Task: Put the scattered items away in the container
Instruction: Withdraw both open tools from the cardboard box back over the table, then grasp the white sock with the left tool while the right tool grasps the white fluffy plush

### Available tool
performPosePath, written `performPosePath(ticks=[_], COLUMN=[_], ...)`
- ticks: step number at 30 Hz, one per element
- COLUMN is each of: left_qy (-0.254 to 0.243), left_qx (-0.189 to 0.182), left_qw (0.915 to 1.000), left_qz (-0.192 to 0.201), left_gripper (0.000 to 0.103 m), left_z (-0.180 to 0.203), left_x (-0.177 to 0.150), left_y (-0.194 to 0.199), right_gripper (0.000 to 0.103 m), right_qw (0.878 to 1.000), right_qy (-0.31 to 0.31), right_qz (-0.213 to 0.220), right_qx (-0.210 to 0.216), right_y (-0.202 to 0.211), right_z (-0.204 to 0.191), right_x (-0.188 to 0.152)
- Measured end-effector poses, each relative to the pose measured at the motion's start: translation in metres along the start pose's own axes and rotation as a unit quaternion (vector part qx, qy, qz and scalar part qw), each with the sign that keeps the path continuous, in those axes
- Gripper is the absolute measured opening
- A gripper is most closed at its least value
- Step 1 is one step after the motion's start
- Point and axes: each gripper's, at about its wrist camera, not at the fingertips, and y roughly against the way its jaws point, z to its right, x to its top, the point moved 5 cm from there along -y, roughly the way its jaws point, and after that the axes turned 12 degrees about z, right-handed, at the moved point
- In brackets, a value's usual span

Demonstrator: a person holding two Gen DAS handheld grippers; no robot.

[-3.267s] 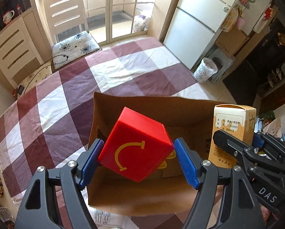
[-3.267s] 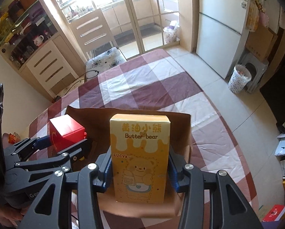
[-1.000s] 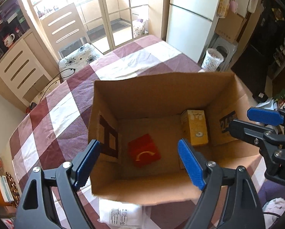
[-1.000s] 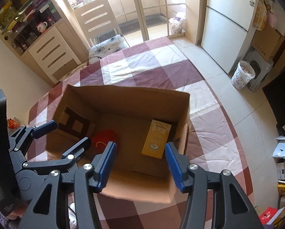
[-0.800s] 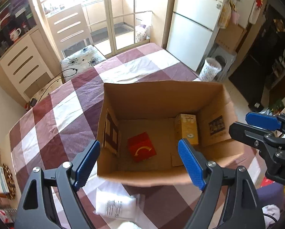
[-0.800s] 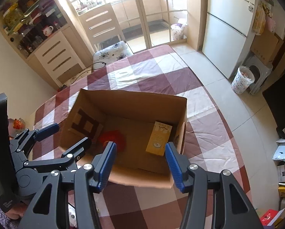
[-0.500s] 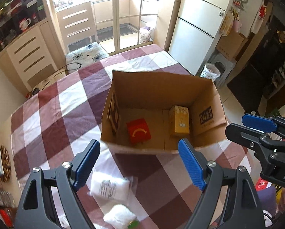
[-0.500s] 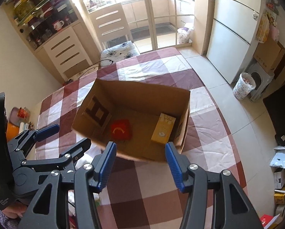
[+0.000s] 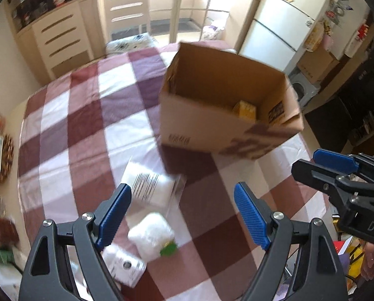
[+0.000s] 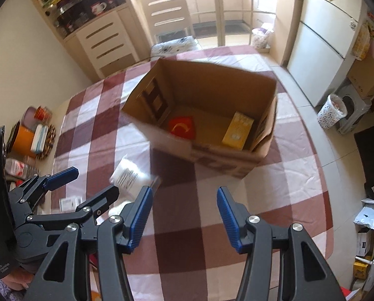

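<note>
Claws, left (image 9: 182, 215) and right (image 10: 184, 215), both hang apart and empty near the cardboard box (image 10: 227, 161), where a red cube (image 10: 181, 128) and yellow carton (image 10: 237, 131) lie; white packets (image 9: 150, 189) beside the box await on the worktop (image 10: 287, 183).

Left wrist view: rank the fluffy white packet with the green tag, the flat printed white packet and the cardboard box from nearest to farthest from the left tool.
1. Fluffy white packet with the green tag, between the fingers of the left tool, towards its left pad.
2. Flat printed white packet, just beyond the left fingertip.
3. Cardboard box, farther up the checked cloth, to the right.
</note>
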Motion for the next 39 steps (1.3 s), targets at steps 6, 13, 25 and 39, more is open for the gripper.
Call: performPosePath(ticks=[6, 13, 25, 39], left_qy=[0.053, 0.103, 0.207, 0.323], left_qx=[0.026, 0.063, 0.131, 0.181], left_qw=[0.9982, 0.9925, 0.9692, 0.929], left_qz=[-0.012, -0.019, -0.029, 0.004], left_gripper=[0.085, 0.085, 0.085, 0.085], left_z=[-0.029, -0.06, -0.117, -0.193], left_x=[-0.04, -0.079, -0.155, -0.235], left_y=[0.014, 0.033, 0.072, 0.104], right_gripper=[0.055, 0.055, 0.055, 0.055], right_qw=[0.999, 0.995, 0.98, 0.968], right_qy=[0.022, 0.062, 0.138, 0.213], right_qz=[-0.02, -0.051, -0.093, -0.098], right_qx=[0.022, 0.056, 0.111, 0.087], right_y=[-0.007, -0.022, -0.039, -0.075], right_z=[-0.022, -0.057, -0.122, -0.149], right_x=[-0.028, -0.057, -0.096, -0.135])
